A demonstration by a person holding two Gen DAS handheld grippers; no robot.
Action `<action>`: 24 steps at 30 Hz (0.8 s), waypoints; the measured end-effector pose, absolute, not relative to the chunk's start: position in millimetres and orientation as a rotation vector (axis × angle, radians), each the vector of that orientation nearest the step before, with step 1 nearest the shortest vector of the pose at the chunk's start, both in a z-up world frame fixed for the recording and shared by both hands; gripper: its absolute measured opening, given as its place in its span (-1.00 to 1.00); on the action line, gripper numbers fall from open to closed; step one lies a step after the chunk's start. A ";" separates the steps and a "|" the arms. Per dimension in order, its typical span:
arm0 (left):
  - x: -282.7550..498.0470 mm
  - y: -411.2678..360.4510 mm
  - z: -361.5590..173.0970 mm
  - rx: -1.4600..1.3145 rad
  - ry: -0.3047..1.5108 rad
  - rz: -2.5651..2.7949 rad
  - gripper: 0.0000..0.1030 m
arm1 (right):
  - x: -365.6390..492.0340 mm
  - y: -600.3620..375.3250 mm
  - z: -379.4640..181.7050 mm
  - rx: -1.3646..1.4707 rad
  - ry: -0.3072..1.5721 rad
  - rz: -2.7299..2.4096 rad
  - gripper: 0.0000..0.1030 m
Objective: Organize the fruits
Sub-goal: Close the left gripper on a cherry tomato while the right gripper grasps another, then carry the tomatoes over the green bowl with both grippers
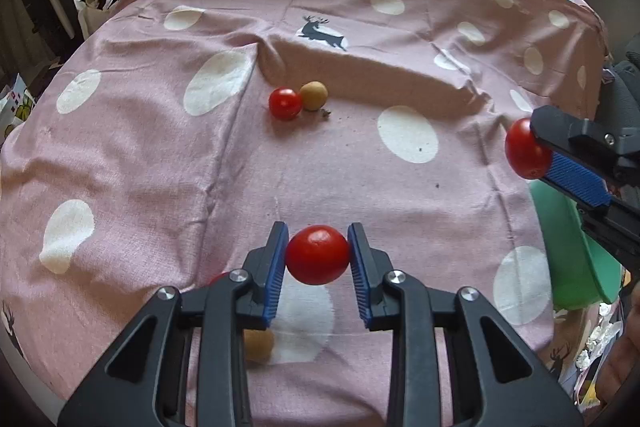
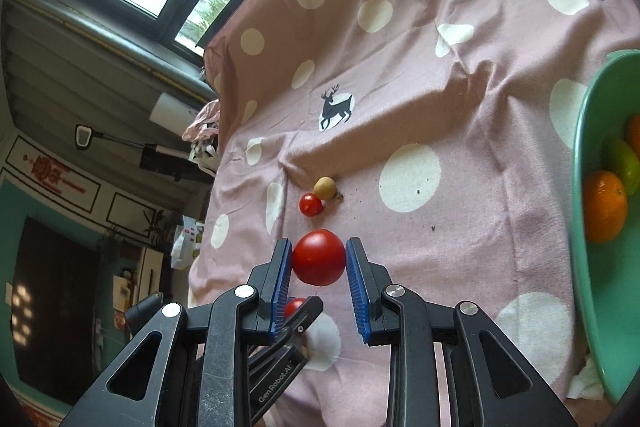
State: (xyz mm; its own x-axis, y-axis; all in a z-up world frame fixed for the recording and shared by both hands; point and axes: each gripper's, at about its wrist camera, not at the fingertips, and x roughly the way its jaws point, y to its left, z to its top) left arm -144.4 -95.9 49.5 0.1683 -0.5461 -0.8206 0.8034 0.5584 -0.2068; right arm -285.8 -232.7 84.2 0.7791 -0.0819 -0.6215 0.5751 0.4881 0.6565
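Left gripper clamps 1 red tomato; right gripper clamps another tomato. Green bowl holds 1 orange.

Four red tomatoes were counted in the left wrist view: centre tomato, six-o'clock tomato, three-o'clock tomato and half-hidden tomato at seven o'clock. Tan fruits numbered two: upper tan fruit near centre, lower tan fruit at six o'clock. The right wrist view showed one green bowl at three o'clock holding two oranges and one green fruit; grippers numbered two, left gripper and right gripper.
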 end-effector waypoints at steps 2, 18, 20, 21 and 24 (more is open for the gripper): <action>-151.9 -95.4 57.8 0.287 0.992 -1.012 -0.42 | -295.6 -232.3 89.0 0.977 0.547 -0.450 -0.42; -216.5 -96.2 109.3 0.248 0.796 -1.209 -0.42 | -365.4 -237.8 106.4 0.924 0.437 -0.637 -0.42; -220.3 -98.0 111.5 0.242 0.791 -1.217 -0.42 | -366.9 -239.5 104.4 0.936 0.433 -0.623 -0.42; -222.9 -98.9 112.7 0.242 0.785 -1.222 -0.42 | -368.6 -239.5 104.0 0.938 0.431 -0.622 -0.42; -230.2 -101.2 115.5 0.248 0.767 -1.232 -0.42 | -372.4 -239.7 104.8 0.938 0.419 -0.613 -0.42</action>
